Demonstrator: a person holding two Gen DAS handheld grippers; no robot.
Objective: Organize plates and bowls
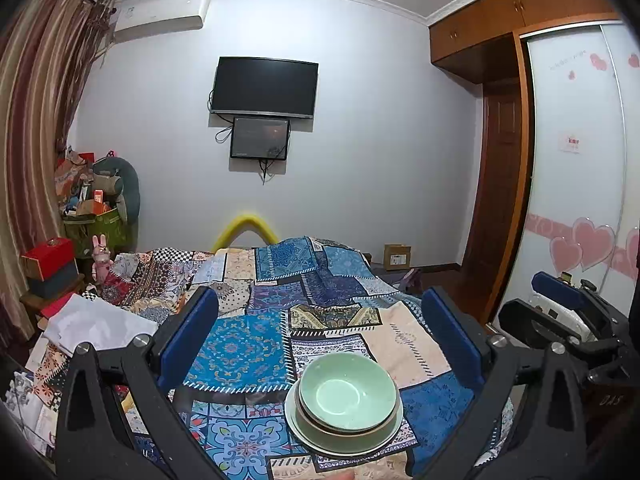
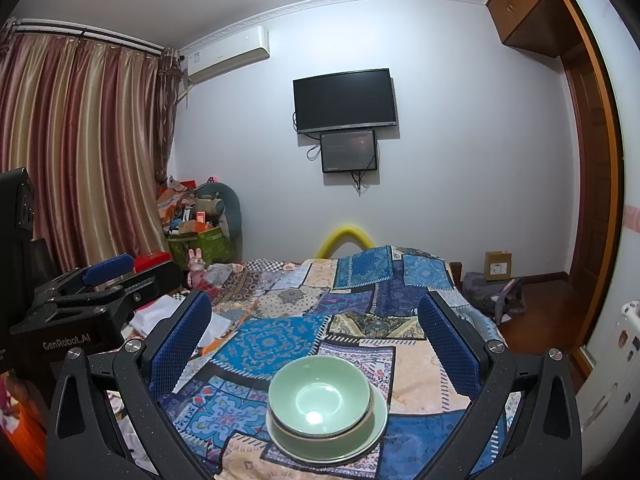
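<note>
A stack of pale green dishes sits on the patchwork cloth: a bowl (image 1: 348,390) nested in a second bowl, on a plate (image 1: 320,438). In the right wrist view the same bowl (image 2: 319,394) sits on its plate (image 2: 372,428). My left gripper (image 1: 320,340) is open and empty, raised behind the stack. My right gripper (image 2: 316,336) is open and empty, also above and behind the stack. Each gripper shows at the edge of the other's view: the right one (image 1: 560,312), the left one (image 2: 100,288).
The patchwork-covered surface (image 1: 256,344) stretches toward the far wall. White papers (image 1: 100,324) lie at its left edge. Boxes and a pink toy rabbit (image 1: 100,258) crowd the left corner. A wardrobe (image 1: 576,168) and door stand at the right.
</note>
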